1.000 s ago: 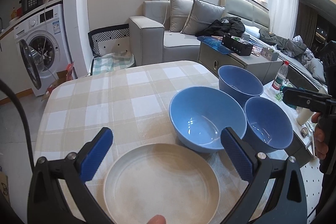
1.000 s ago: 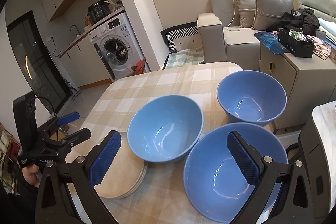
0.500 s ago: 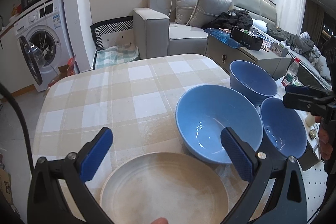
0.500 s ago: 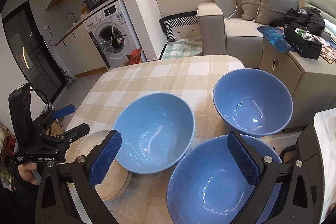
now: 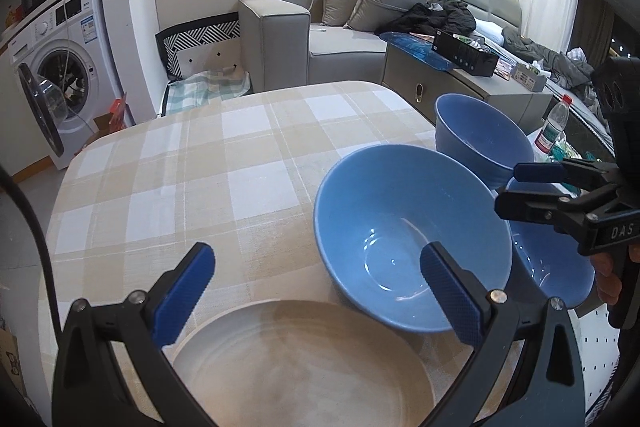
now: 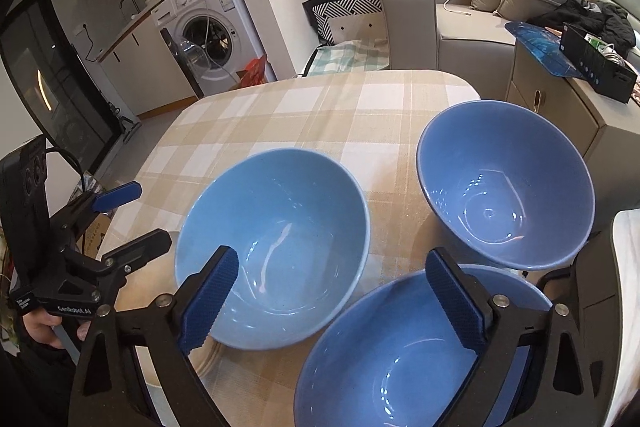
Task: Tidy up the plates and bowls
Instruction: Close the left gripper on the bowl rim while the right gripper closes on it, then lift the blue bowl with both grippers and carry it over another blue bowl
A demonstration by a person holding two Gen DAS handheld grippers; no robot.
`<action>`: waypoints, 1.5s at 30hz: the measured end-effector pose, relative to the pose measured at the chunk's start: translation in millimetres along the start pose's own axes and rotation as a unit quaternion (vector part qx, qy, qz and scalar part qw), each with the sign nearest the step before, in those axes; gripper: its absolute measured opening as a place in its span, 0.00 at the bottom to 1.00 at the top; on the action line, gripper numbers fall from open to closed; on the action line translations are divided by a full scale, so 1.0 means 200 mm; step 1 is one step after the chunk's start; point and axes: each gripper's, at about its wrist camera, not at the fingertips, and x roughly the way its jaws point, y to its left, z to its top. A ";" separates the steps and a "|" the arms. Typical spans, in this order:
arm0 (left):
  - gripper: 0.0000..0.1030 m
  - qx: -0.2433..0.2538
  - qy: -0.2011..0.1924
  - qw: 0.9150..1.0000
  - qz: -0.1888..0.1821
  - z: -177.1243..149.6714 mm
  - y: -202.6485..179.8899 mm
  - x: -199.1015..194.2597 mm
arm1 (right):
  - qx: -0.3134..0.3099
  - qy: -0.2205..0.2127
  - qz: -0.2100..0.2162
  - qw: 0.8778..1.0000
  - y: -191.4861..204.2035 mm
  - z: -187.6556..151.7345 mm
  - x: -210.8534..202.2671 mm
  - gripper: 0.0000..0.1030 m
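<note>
1. Left gripper: pitched downward, blue pads spread wide, nothing between them and no contact on either pad.
2. In the right wrist view the left gripper sits at the left edge, fingers one above the other, apart; a hand grips its handle from below.
3. Right gripper: pitched downward, jaws closing but wide apart, pads pressing on nothing.
4. In the left wrist view the right gripper enters from the right edge, fingers stacked; fingers of the holding hand show below its body.
</note>
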 end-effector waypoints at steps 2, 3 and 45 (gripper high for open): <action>1.00 0.003 0.005 1.000 0.004 0.00 -0.01 0.02 | -0.002 0.005 0.000 1.000 0.00 0.01 0.02 0.85; 1.00 0.002 0.007 1.000 0.005 0.00 -0.01 0.03 | -0.003 0.007 0.001 1.000 0.00 0.01 0.03 0.83; 0.32 -0.004 0.088 0.995 -0.056 -0.05 -0.06 0.24 | 0.015 0.049 0.007 0.999 -0.03 0.03 0.22 0.29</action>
